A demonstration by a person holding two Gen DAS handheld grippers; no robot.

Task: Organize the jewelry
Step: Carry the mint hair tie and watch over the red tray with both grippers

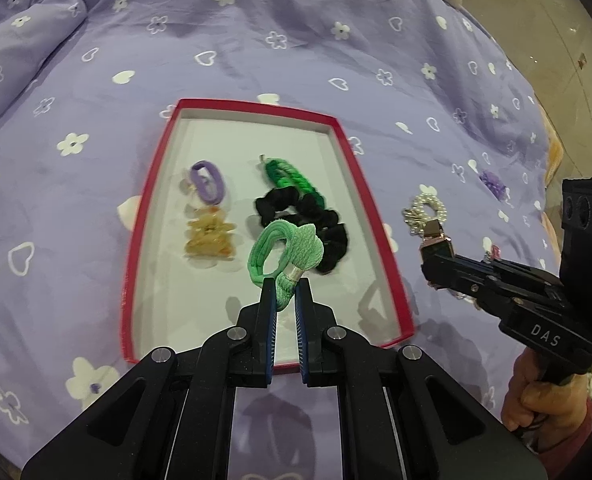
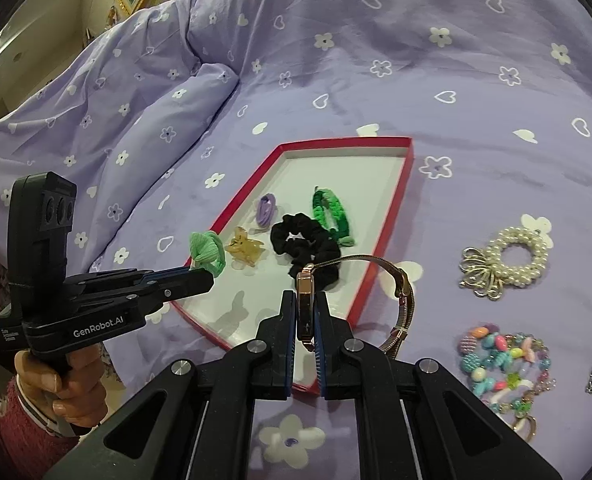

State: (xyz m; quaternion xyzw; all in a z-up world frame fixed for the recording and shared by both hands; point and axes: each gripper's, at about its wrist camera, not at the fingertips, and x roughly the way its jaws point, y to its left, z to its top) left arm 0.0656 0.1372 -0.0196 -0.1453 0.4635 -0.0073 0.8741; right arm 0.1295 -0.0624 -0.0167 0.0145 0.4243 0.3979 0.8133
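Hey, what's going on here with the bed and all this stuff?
A person is sorting accessories into a red tray on a purple bedspread. The left gripper holds a light green hair tie over the tray, which already has a black scrunchie, a green band, a purple tie and an amber clip. The right gripper holds a gold watch. A pearl bracelet and a bead bracelet wait outside.

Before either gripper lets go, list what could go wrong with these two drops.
1. The left gripper pinches the light green hair tie only by its end, over the black scrunchie; it may land on it and tangle.
2. The right gripper holds the watch by its case, with the band hanging beyond the red tray rim, so it may catch there.
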